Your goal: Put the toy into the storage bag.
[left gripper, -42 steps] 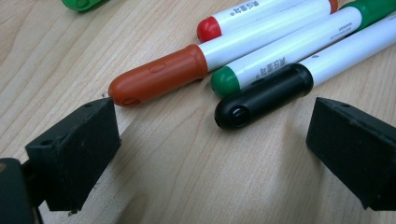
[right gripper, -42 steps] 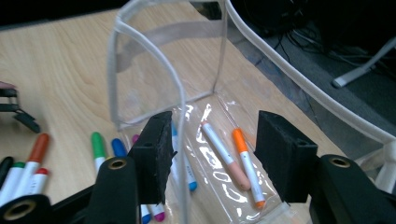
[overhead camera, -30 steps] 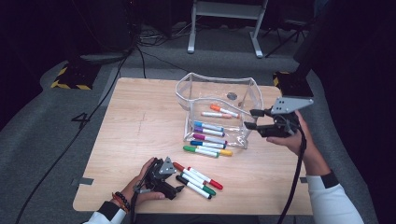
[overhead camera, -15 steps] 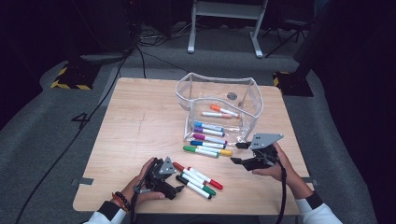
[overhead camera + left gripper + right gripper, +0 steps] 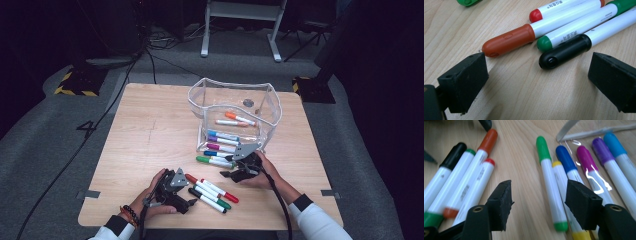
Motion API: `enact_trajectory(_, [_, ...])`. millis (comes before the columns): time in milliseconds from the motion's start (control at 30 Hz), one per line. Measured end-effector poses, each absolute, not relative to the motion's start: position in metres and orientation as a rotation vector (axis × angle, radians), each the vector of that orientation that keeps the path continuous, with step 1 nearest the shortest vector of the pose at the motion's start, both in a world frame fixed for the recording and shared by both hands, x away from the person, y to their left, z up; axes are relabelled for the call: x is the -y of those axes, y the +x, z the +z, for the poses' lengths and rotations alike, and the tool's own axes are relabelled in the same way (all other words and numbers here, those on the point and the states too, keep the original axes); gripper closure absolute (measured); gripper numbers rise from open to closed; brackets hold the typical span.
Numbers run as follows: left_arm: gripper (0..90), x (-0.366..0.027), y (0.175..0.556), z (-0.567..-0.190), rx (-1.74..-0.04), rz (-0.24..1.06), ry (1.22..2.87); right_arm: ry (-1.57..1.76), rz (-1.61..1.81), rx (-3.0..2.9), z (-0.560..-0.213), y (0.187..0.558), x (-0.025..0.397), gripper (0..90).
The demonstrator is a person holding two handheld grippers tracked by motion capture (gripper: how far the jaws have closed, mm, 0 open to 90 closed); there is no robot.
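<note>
Two open grippers, left gripper (image 5: 189, 203) and right gripper (image 5: 229, 174), flank loose markers (image 5: 212, 190)

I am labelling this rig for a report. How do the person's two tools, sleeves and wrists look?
Both the left tool and the right tool are black, each topped by a grey three-cornered plate and trailing a black cable. Their jaws are blocky and matte black. The sleeves are white, and a beaded bracelet circles the left wrist.
</note>
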State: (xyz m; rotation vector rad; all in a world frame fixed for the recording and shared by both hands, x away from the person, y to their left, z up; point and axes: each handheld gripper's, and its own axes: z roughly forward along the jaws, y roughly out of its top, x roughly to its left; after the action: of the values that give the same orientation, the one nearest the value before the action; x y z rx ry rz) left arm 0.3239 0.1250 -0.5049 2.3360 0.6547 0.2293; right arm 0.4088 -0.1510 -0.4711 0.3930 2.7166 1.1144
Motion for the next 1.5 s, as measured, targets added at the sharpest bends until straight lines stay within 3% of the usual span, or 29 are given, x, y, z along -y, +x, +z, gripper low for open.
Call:
enact_trajectory(400, [3.0,-0.125,0.324,-0.505,-0.655,0.23,2.336,0.322,1.096,-2.741,-0.482,0.418,0.096,42.0])
enact_trajectory(800, [3.1,-0.125,0.324,-0.505,-0.658,0.23,2.334,0.395,1.081,-2.735,-0.492,0.43,0.081,42.4])
enact_trajectory(1133, [3.1,-0.125,0.323,-0.505,-0.647,0.228,2.334,0.413,1.119,-2.765,-0.494,0.426,0.088,72.5])
enact_trajectory(1300, [3.1,-0.125,0.323,-0.505,-0.648,0.228,2.335,0.396,1.101,-2.789,-0.492,0.414,0.104,74.5])
enact_trajectory(1500, [3.1,-0.125,0.323,-0.505,-0.655,0.229,2.335,0.428,1.096,-2.782,-0.492,0.394,0.153,74.8])
